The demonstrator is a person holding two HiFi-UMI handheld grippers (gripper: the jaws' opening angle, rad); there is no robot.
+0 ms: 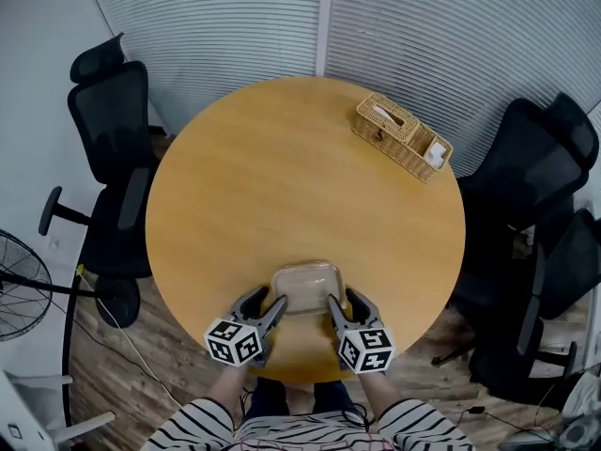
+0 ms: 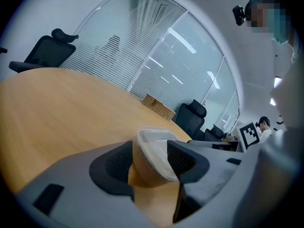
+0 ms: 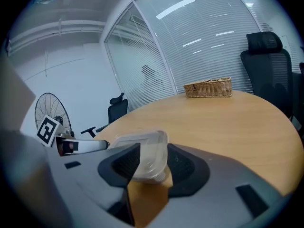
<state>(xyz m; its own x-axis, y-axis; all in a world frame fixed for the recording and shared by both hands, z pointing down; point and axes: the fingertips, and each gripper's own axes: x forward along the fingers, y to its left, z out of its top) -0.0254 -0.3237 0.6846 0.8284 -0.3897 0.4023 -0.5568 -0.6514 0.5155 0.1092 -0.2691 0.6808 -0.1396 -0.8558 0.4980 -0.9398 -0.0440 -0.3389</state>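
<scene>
Mid-grip, by the look of it: holding a clear lidded tub (image 1: pixel 305 287), seemingly empty, at the near edge of the worktop (image 1: pixel 282 177), right in front of the person. Pinched at its left side in the left tongs (image 1: pixel 269 299) and at its right side in the right tongs (image 1: pixel 343 297), pads pressed to the plastic on either side in both gripper views. Seated flat on the wood as far as can be told; hard to say whether lifted at all. Judged need for any move from here: both tongs in step and level, with a light squeeze, since thin walls like these probably flex or slip. Round about, largest first: glass wall with white blinds (image 1: pixel 235 26) along the far side; round, pale wood, matte worktop, bare but for two things; black office chairs at left (image 1: pixel 113 130) and right (image 1: pixel 535 167); standing fan (image 1: pixel 19 285) low at left on the plank floor (image 1: pixel 141 374); wicker basket (image 1: pixel 404 137) at the far right rim, well apart from the tub.
</scene>
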